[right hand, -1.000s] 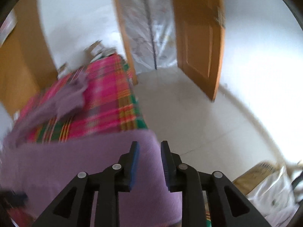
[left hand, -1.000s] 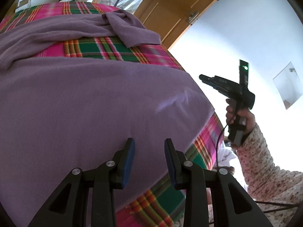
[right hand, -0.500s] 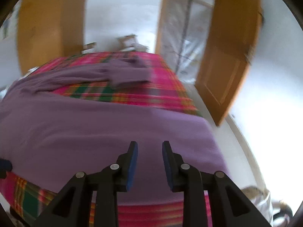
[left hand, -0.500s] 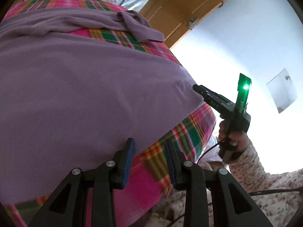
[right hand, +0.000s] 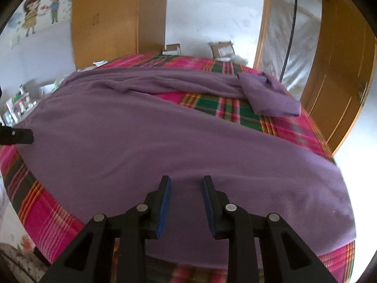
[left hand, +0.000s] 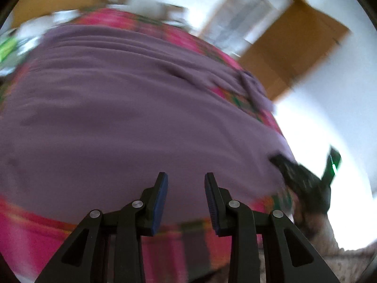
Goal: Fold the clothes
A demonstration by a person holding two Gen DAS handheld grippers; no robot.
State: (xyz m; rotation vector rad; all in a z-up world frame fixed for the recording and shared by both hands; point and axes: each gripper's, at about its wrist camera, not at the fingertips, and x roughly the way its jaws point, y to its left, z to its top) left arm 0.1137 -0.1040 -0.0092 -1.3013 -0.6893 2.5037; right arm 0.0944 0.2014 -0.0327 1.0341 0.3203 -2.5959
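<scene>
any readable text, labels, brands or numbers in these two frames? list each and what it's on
No text can be read in either view.
Cardboard boxes beyond the plaid bedspread: labels show, print too small to read.
Packages at the left edge: colour print, blurred.
Wall sticker: cartoon figures only, no words visible.
Purple garment: no tag or logo visible.
Left wrist view: motion-blurred, nothing legible.

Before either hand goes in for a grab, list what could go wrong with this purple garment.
1. The purple garment lies flat and smooth, so open right tongs may pinch the plaid bedcover underneath too.
2. One sleeve is bunched at the far side; folding now could trap that lump.
3. The near hem sits at the bed edge, so a tug might slide it off.
4. The left tongs view is blurred, so aim may be poor.
</scene>
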